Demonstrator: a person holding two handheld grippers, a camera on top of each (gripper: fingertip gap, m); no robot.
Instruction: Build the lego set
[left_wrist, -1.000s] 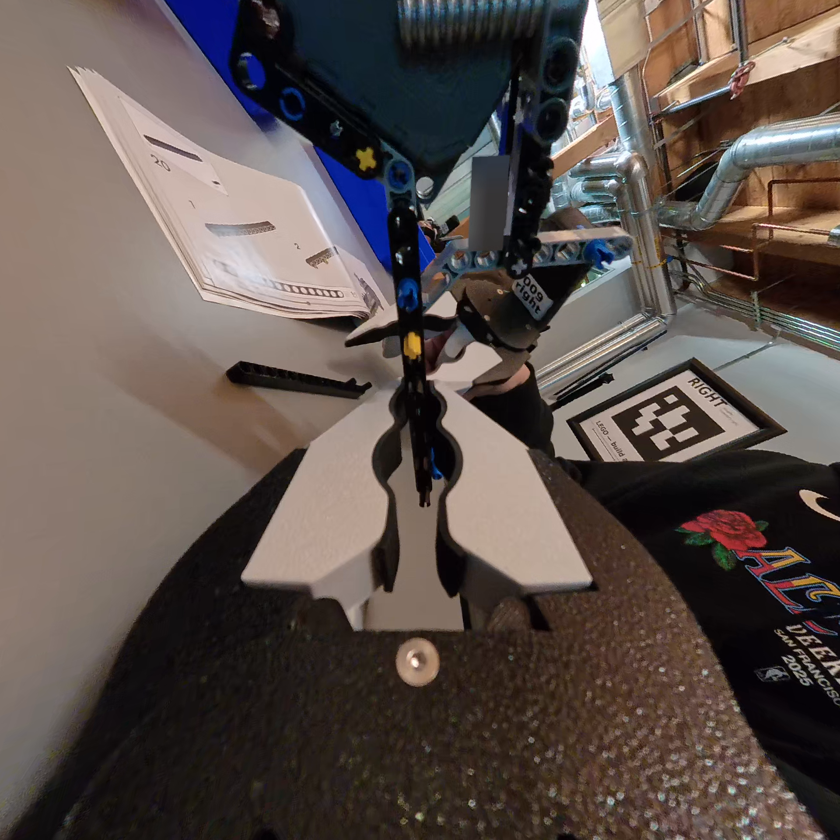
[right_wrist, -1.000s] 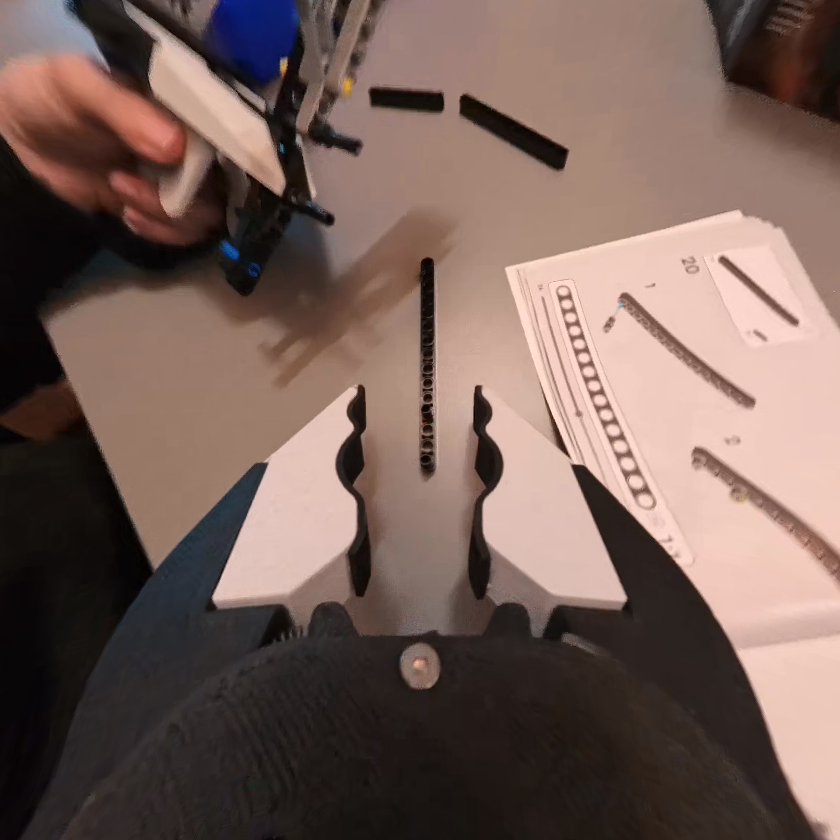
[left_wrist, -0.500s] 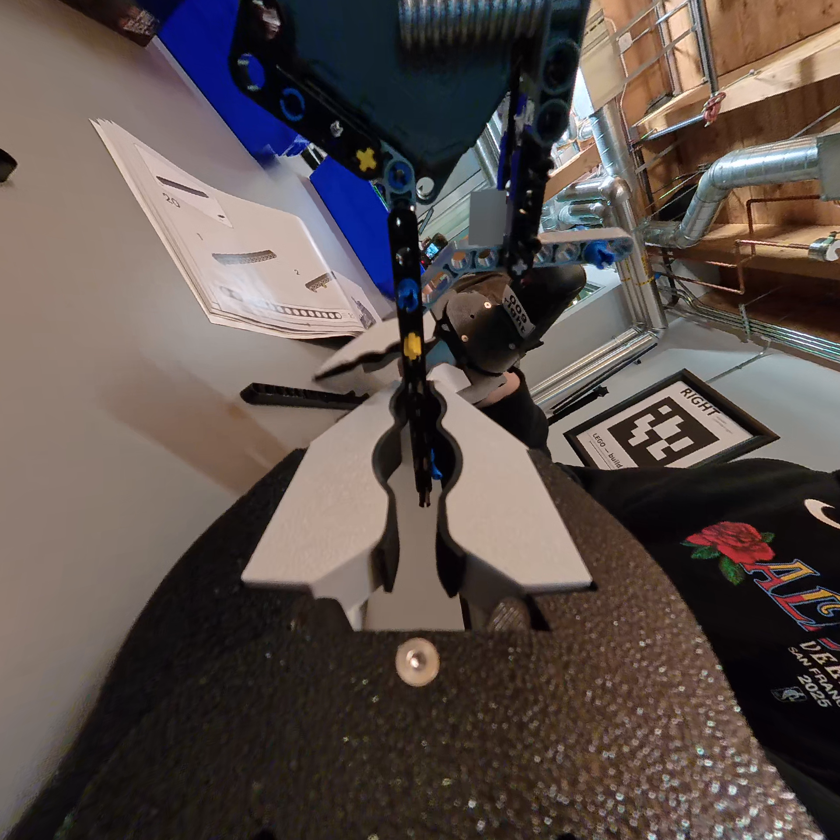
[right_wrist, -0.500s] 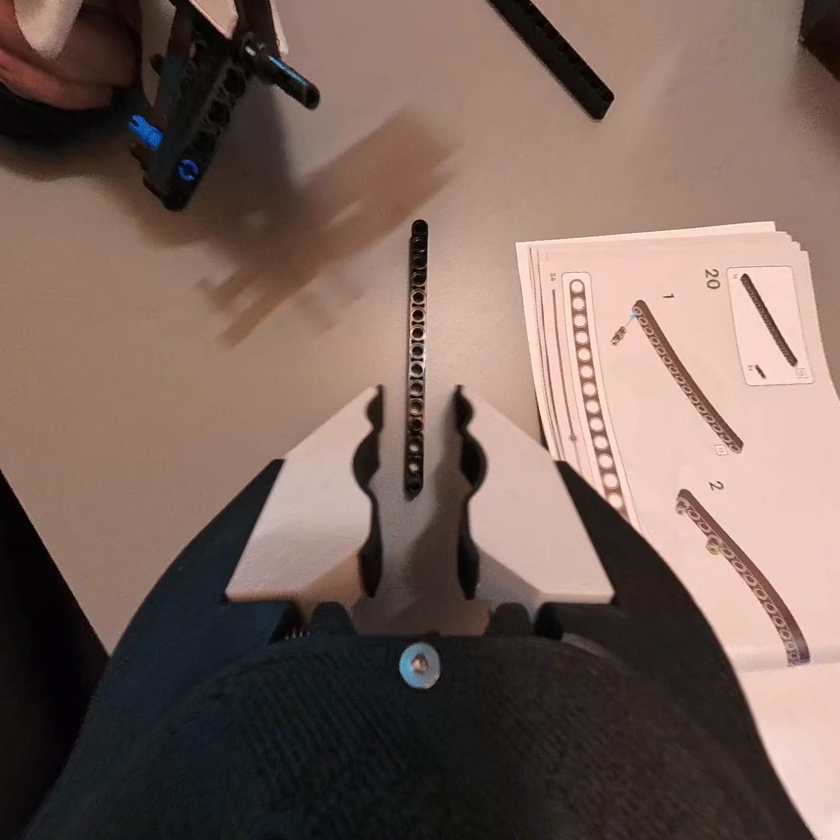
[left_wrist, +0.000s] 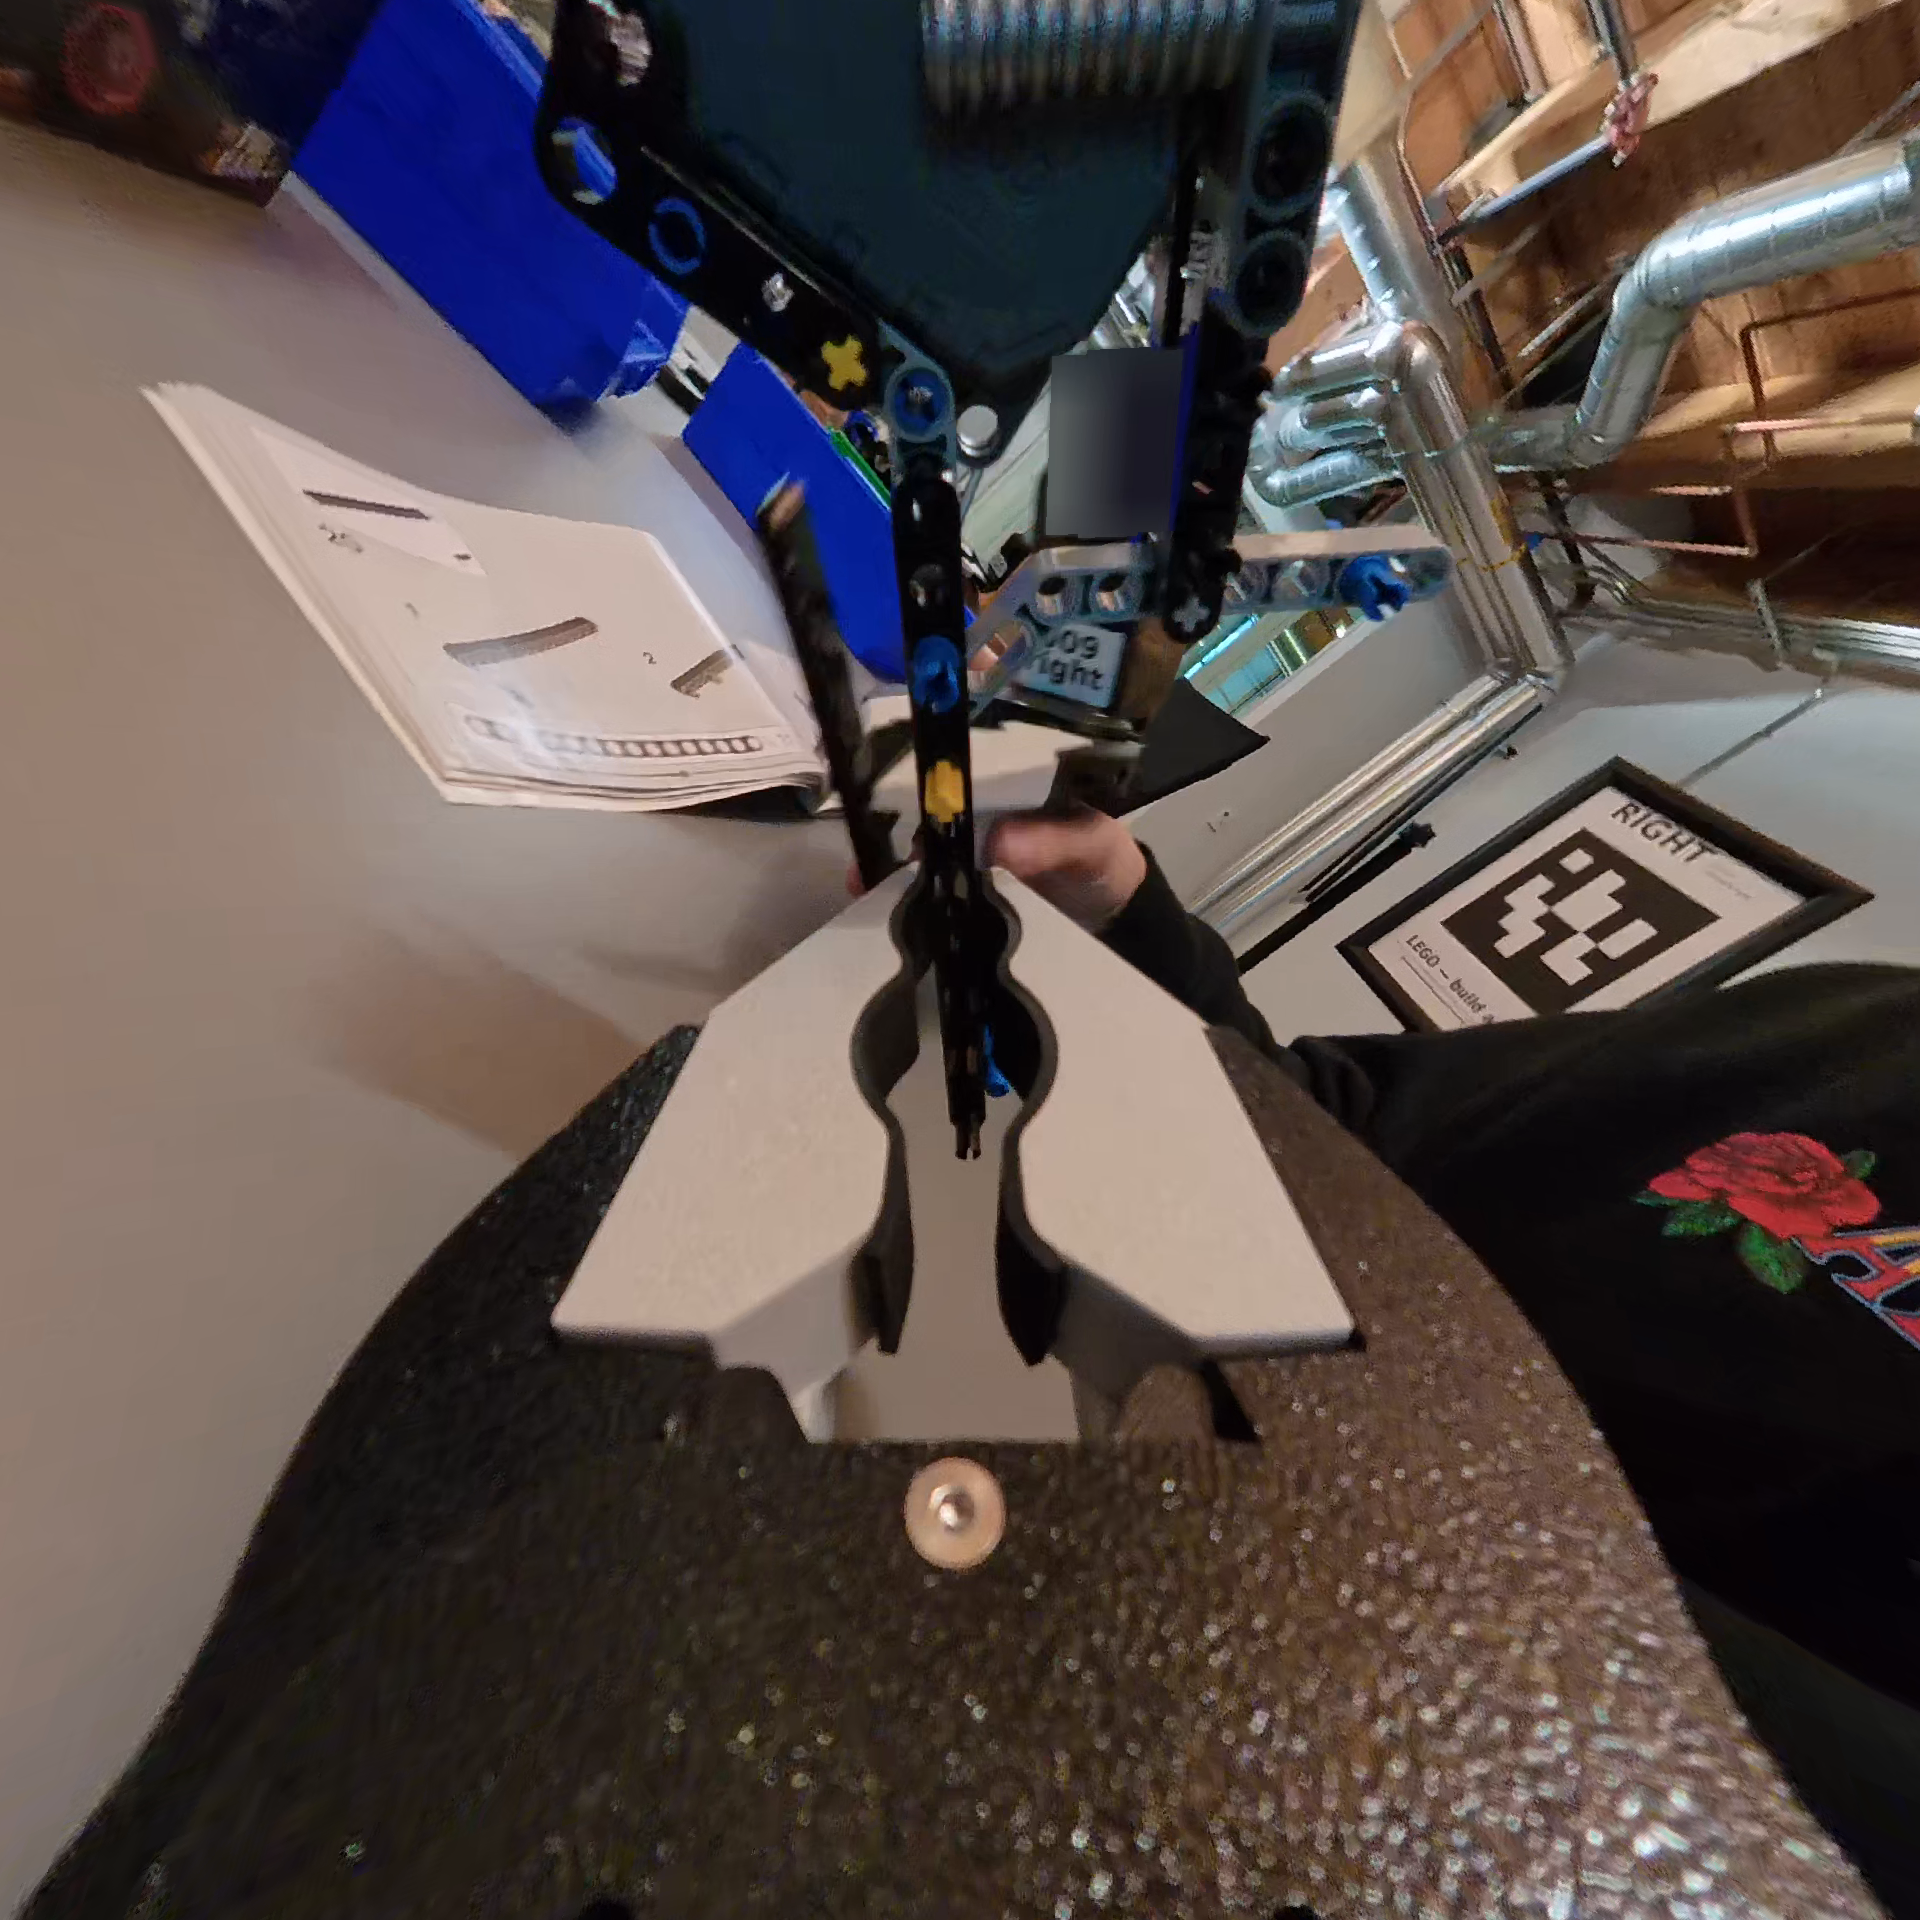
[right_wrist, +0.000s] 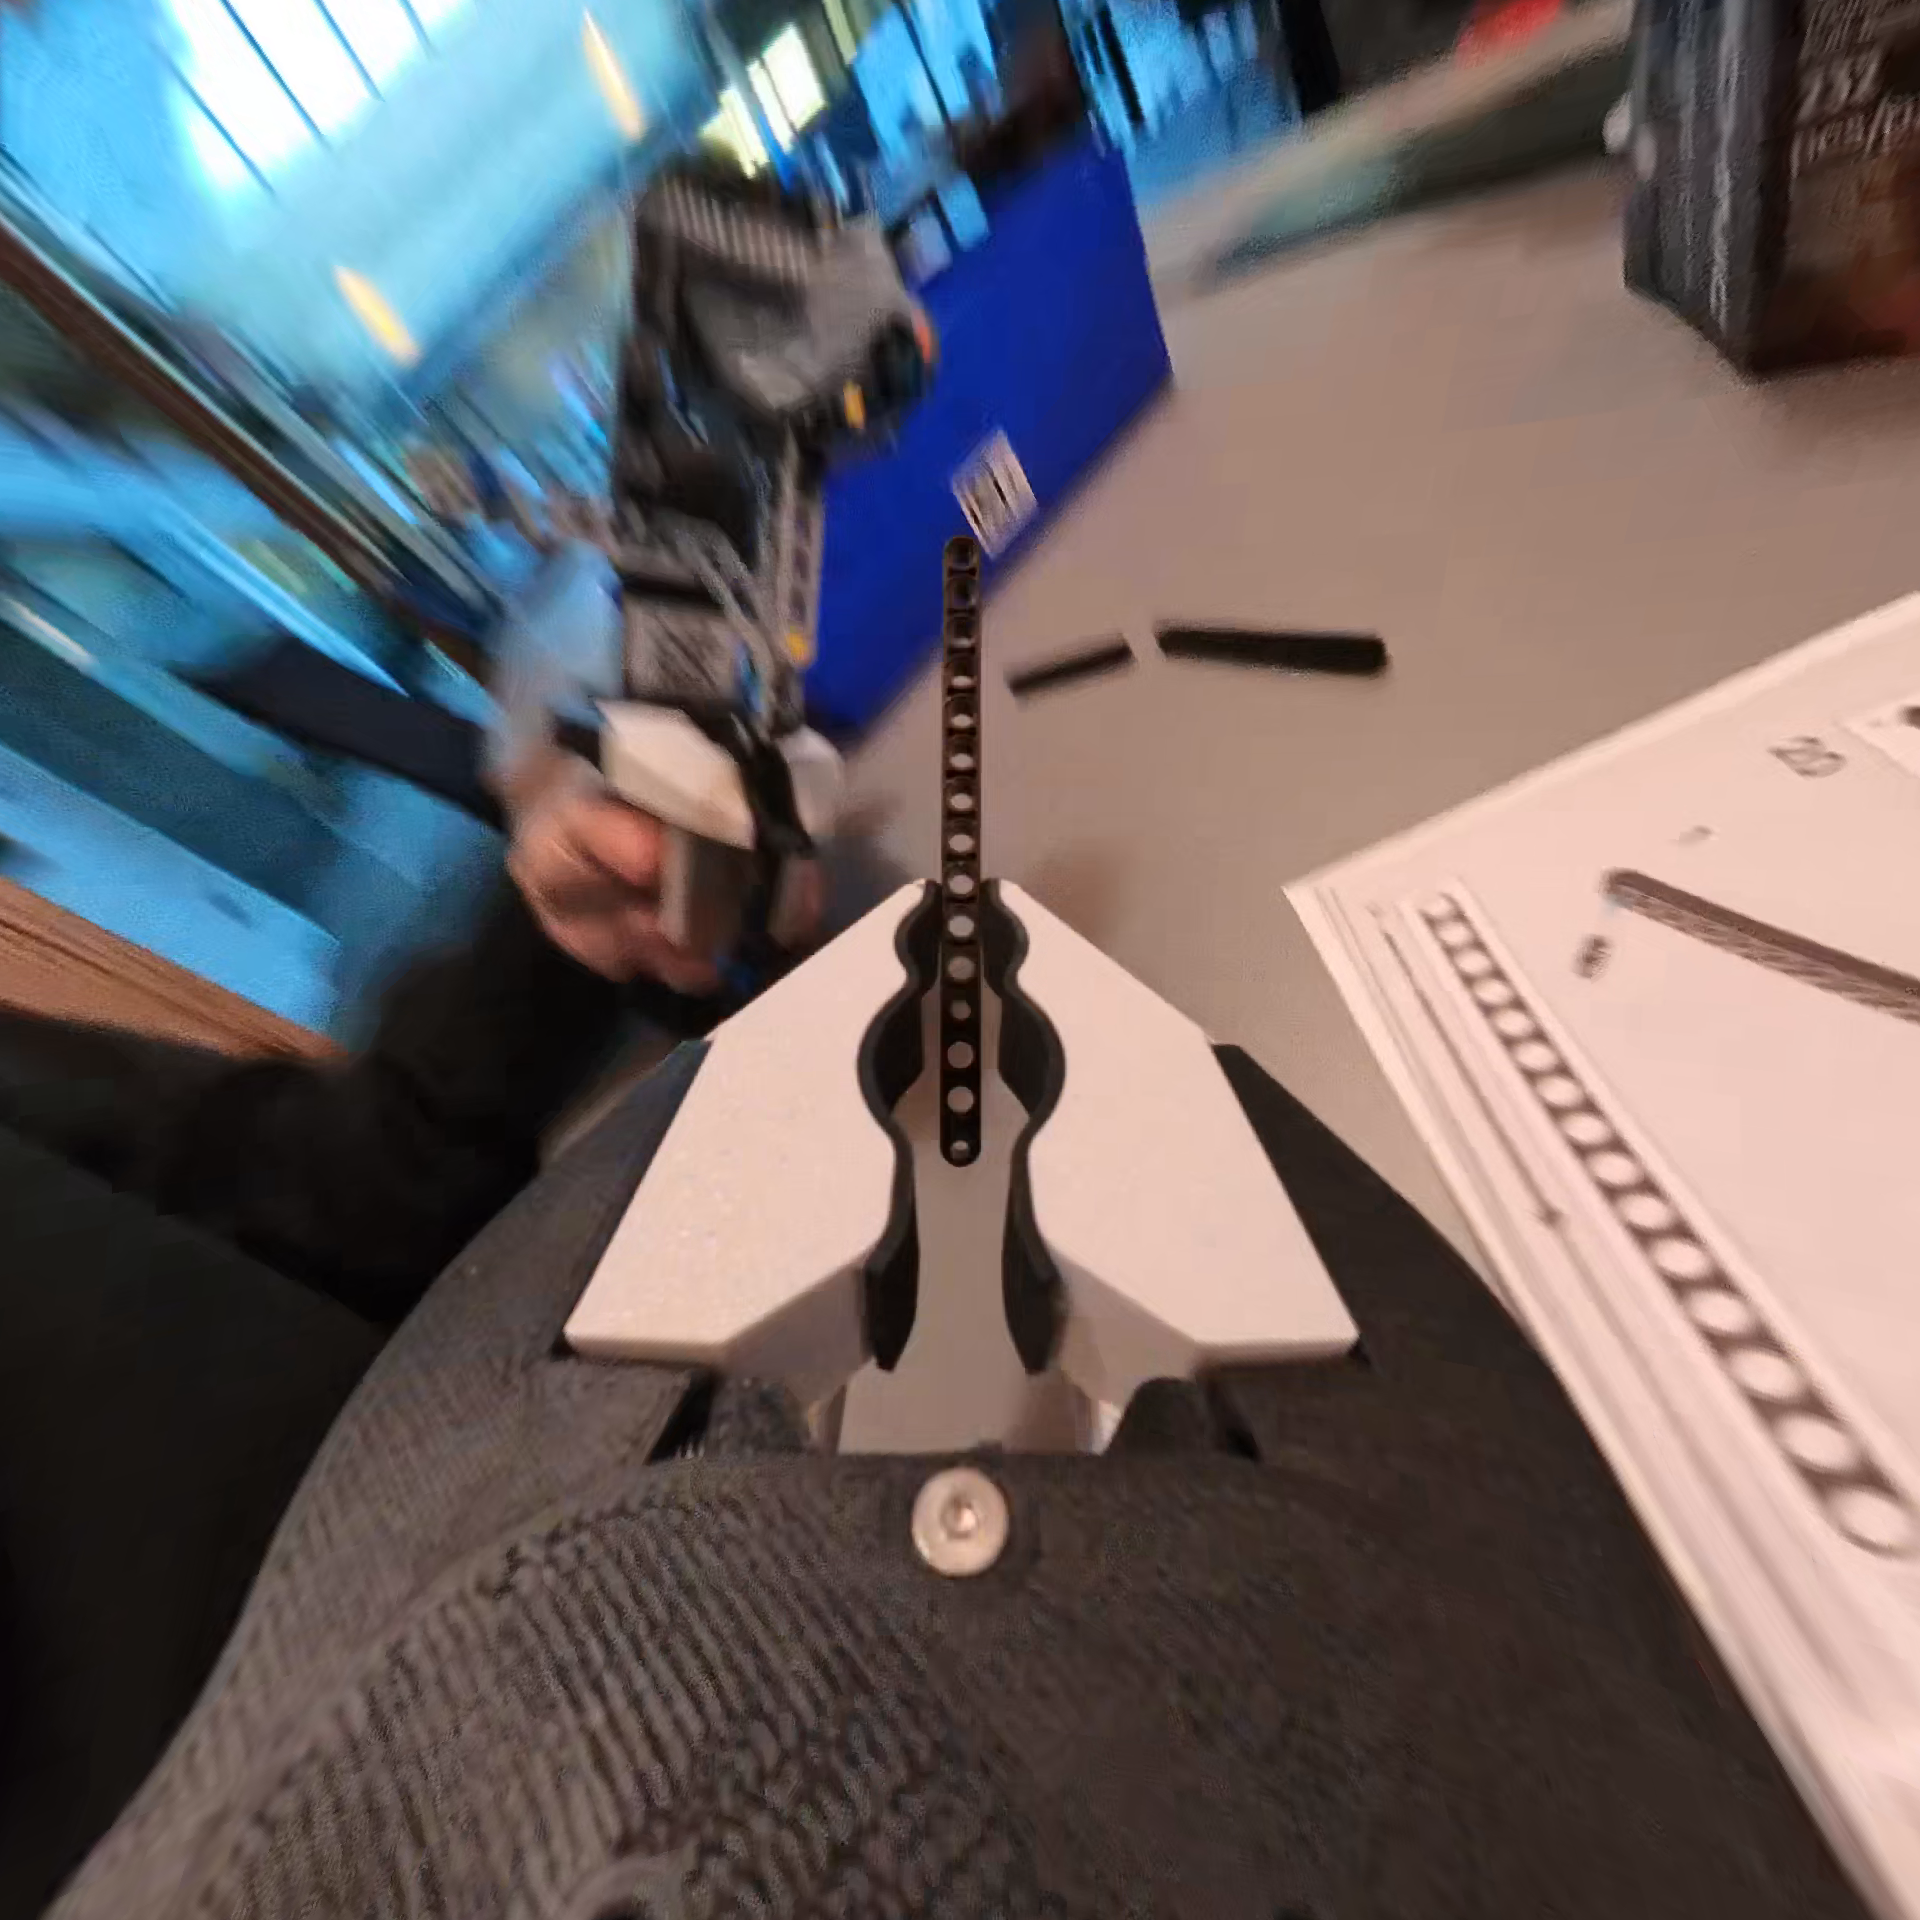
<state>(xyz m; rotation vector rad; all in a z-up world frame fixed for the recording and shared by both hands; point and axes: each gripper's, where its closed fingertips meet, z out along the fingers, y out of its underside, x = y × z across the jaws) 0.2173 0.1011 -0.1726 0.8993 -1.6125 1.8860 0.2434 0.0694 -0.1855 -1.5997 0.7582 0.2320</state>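
A: Left wrist view first. What does the left gripper (left_wrist: 954, 894) have?

B: Its two grey fingers are pressed together on a thin black bar of the lego assembly (left_wrist: 940, 665). The bar carries blue and yellow pins and runs up to a larger dark build with a metal spring (left_wrist: 1091, 52) at the top of the picture. A light grey beam (left_wrist: 1226, 587) with a blue pin crosses behind it.

A: And farther off?

B: The right gripper (left_wrist: 873, 831) shows beyond the fingertips, with a long black beam (left_wrist: 821, 665) rising from it, tilted. A hand (left_wrist: 1060, 857) in a black sleeve holds it. An open instruction booklet (left_wrist: 499, 634) lies on the grey table (left_wrist: 208, 987), with blue bins (left_wrist: 488, 197) behind.

A: Now the right wrist view.

B: The right gripper (right_wrist: 961, 894) is clamped on the long black beam (right_wrist: 961, 790), a slim strip with a row of holes that sticks out straight ahead past the tips. The background is blurred. To the left, the left gripper (right_wrist: 774, 800) holds the lego assembly (right_wrist: 769, 343) above the table (right_wrist: 1455, 468).

A: Anything loose?

B: Two black beams (right_wrist: 1268, 649) lie on the table beyond, near a blue bin. The instruction booklet (right_wrist: 1662, 1039) lies to the right.
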